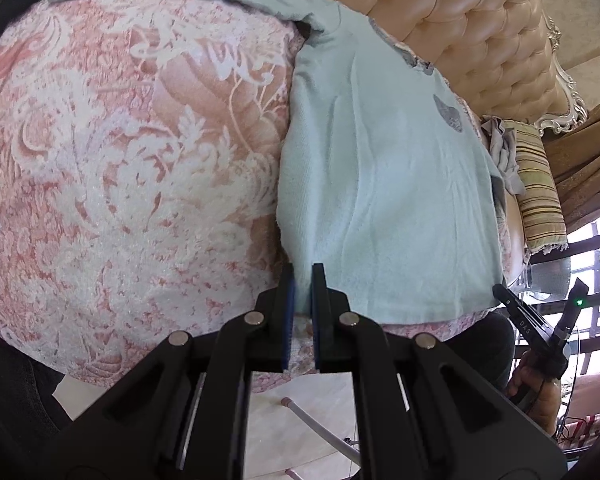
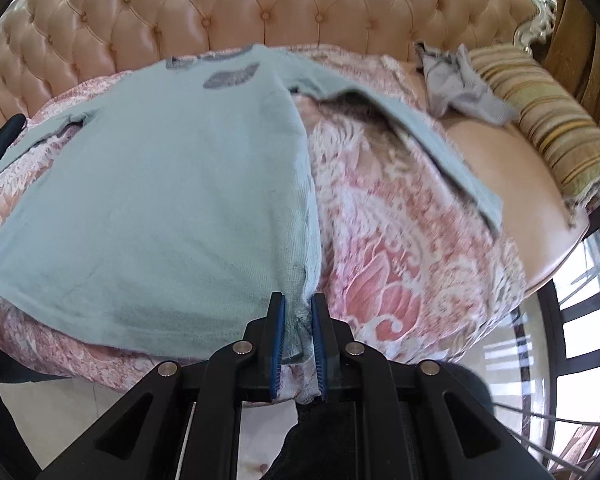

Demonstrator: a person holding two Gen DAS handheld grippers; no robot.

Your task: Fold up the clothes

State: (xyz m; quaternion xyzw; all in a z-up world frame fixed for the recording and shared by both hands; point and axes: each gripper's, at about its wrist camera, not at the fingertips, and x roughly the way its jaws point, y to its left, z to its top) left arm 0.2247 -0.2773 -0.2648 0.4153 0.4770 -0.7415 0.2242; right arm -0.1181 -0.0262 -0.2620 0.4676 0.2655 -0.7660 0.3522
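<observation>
Pale blue top (image 2: 152, 184), hem corners pinched by left hand-held gripper (image 1: 303, 276), right hand-held gripper (image 2: 298, 308).

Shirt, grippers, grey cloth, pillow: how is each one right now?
Shirt: spread flat on the bedspread, sleeves out, both hem corners pinched.
Left gripper: shut on the shirt's hem corner.
Right gripper: shut on the other hem corner.
Grey cloth: crumpled, unfolded.
Pillow: lying by the headboard.

Both tongs (image 1: 303, 280) (image 2: 299, 308) clamped, angled downward
</observation>
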